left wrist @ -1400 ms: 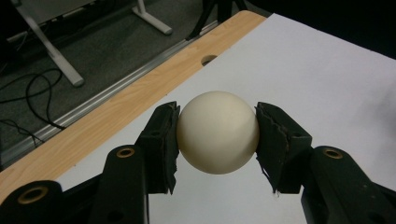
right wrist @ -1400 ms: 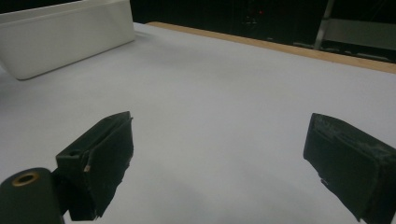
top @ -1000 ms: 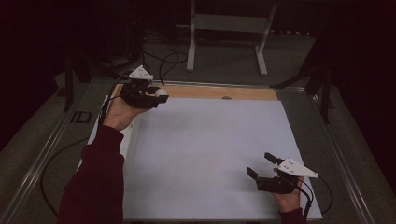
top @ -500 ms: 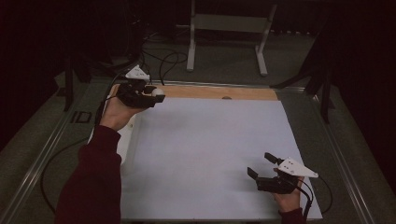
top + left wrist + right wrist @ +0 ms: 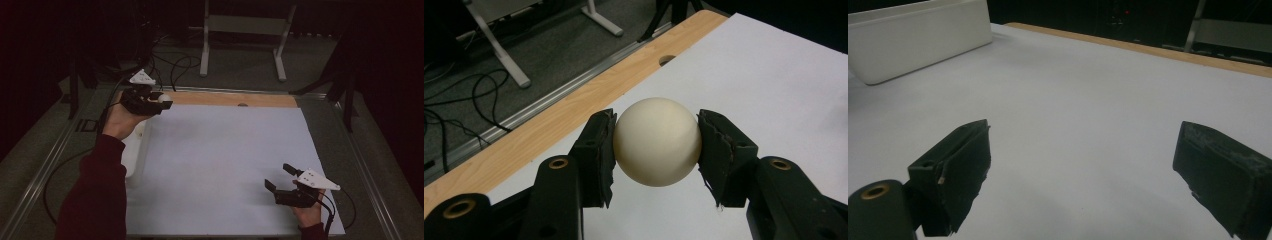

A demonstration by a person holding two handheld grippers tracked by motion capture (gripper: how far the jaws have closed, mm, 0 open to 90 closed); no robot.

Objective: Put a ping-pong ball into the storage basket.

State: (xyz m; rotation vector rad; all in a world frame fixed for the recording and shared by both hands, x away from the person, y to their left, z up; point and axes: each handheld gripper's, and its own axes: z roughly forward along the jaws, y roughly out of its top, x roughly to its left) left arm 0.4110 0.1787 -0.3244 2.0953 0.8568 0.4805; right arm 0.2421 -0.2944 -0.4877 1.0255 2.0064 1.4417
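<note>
High view: you are at a desk [image 5: 220,97] with a pale wooden top, most of it covered by a large white sheet [image 5: 225,165]. Your left hand [image 5: 120,120], in a dark red sleeve [image 5: 95,195], holds the left claw [image 5: 162,102] raised over the far left corner of the sheet, near the strip of bare wood. Your right hand [image 5: 307,212] holds the right claw [image 5: 280,177] low over the sheet's near right corner, well apart from the left one.

Left gripper view: your left claw [image 5: 656,142] is clamped on a cream-white ball [image 5: 657,141]. One black pad [image 5: 599,155] presses each side of the ball, which sits clear of the sheet [image 5: 774,90] below. Behind it runs the wooden edge of the desk [image 5: 569,110], with a round hole [image 5: 666,59] in it, and beyond that a grey floor with loose black cables [image 5: 459,110].

Right gripper view: your right claw [image 5: 1083,175] stands wide apart with nothing between its pads [image 5: 965,165], just the bare white sheet [image 5: 1073,95]. At the far left of the sheet lies a white rectangular tray [image 5: 918,37], its long wall facing you. In the high view that tray [image 5: 132,155] lies along the sheet's left edge, just beside your left forearm.
</note>
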